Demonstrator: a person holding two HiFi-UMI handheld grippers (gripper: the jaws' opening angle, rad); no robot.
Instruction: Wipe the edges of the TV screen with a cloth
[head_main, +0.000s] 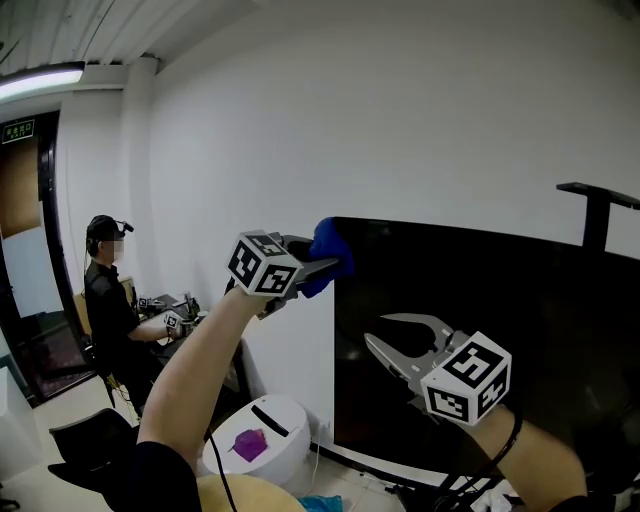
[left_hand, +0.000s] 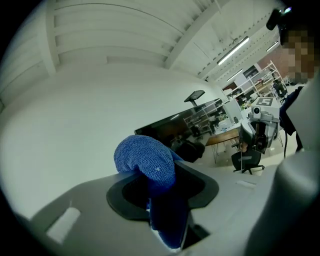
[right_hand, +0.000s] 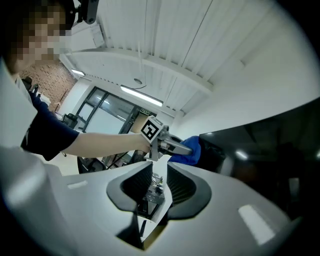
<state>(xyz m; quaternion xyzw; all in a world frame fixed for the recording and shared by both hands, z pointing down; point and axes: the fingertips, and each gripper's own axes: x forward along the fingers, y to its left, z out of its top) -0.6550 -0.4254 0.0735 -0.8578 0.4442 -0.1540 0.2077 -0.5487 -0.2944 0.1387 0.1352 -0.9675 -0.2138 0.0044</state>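
While the left gripper (head_main: 312, 271) is clenched on it, the blue cloth (head_main: 328, 252) sits at the upper left corner of the TV screen (head_main: 480, 300). I cannot tell if it really presses on the edge there. The cloth is bunched. Its long axis runs along the jaws, and its rounded end pokes out past their tips toward the screen's corner, while the rest lies back between them. The gripper points about level, toward the screen.

Lower, in front of the dark screen, the right gripper (head_main: 377, 328) has its jaws apart with nothing between them.

The only clear print is the black and white square markers on each gripper's cube. A green sign (head_main: 17, 129) above the doorway at the far left has writing too small to read.

Below the left arm stands a round white bin (head_main: 285, 450) with something purple (head_main: 248, 443) on it. Farther left, a person (head_main: 108, 300) sits at a desk.
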